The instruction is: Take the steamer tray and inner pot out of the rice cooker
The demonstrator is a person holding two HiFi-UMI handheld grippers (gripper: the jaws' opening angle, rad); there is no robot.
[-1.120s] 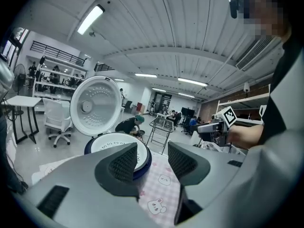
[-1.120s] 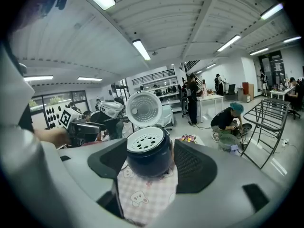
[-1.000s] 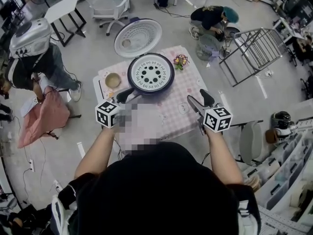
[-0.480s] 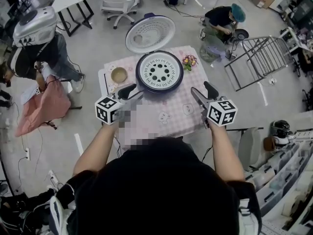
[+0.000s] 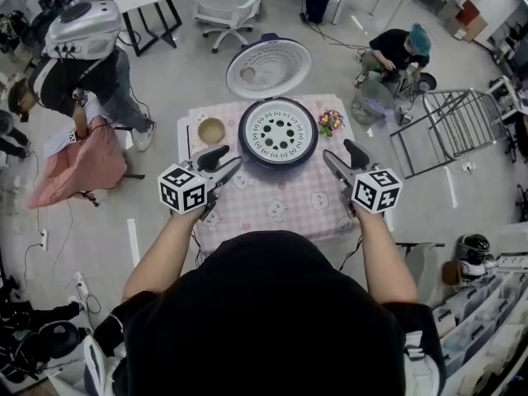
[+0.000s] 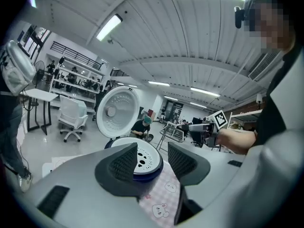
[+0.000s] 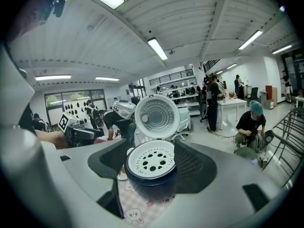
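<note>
The steamer tray (image 5: 278, 130), white and perforated, is seated in the top of the dark rice cooker (image 5: 247, 145). The cooker is placed on the far half of a table covered with a pink checked cloth (image 5: 276, 205). Its lid (image 5: 269, 68) is swung fully open to the far side, with the ribbed inner face exposed.

A small bowl (image 5: 211, 130) is set on the cloth just left of the cooker, and a small cluster of flowers (image 5: 331, 122) lies just right of it.

The left gripper (image 5: 224, 158) is held over the cloth at the near left of the cooker, apart from it. Its jaws are spread wide and nothing is gripped; in the left gripper view the cooker is framed beyond the gap between them.

The right gripper (image 5: 340, 152) is held at the near right of the cooker, also clear of it. Its jaws are likewise parted wide and empty, with the tray and lid seen beyond them in the right gripper view.

A white chair (image 5: 223, 2) is noted on the floor beyond the table, and a metal rack (image 5: 462, 126) to the far right.
</note>
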